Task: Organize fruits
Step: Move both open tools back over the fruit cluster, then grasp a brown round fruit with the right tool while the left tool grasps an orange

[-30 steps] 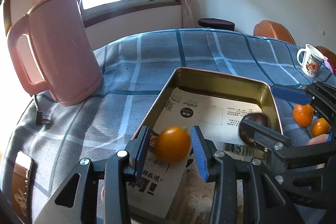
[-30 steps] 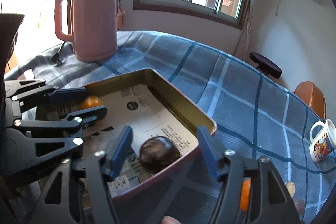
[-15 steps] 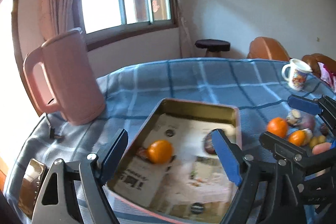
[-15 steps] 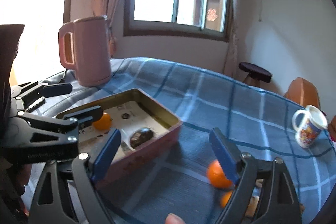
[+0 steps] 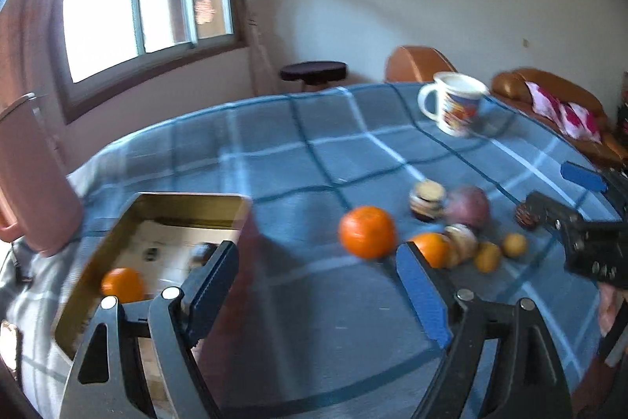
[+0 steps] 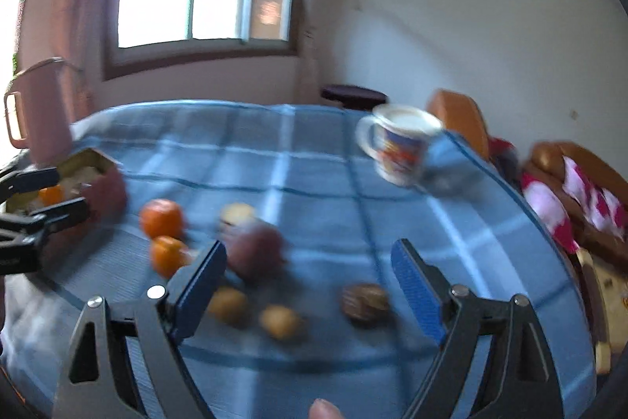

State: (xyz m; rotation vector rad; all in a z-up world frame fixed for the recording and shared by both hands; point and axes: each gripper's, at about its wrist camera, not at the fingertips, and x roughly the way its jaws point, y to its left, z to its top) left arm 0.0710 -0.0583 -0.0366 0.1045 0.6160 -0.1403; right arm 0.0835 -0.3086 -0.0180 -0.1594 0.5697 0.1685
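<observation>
A gold tin tray [image 5: 188, 198] sits at the left with an orange [image 5: 122, 284] and a blurred dark fruit inside. My left gripper [image 5: 314, 269] is open and empty above the cloth, right of the tray. Just ahead lie two oranges [image 5: 367, 231], a purple fruit [image 5: 467, 209] and small yellow fruits [image 5: 486, 256]. My right gripper [image 6: 310, 262] is open and empty over the same pile. The purple fruit [image 6: 257, 250] is by its left finger, with yellow fruits [image 6: 280, 321] and a brown round fruit [image 6: 365, 301] between the fingers. Both views are motion-blurred.
A printed white mug [image 6: 400, 148] stands on the blue checked tablecloth [image 6: 298, 163] beyond the fruit. A pink kettle [image 6: 39, 112] stands at the far left behind the tray. Orange chairs [image 5: 416, 63] and a dark stool [image 5: 314, 71] stand beyond the table's far edge.
Both grippers swung right, from over the tray to the loose fruit. The left one opened and left its orange in the tray; the dark fruit stayed there too.
</observation>
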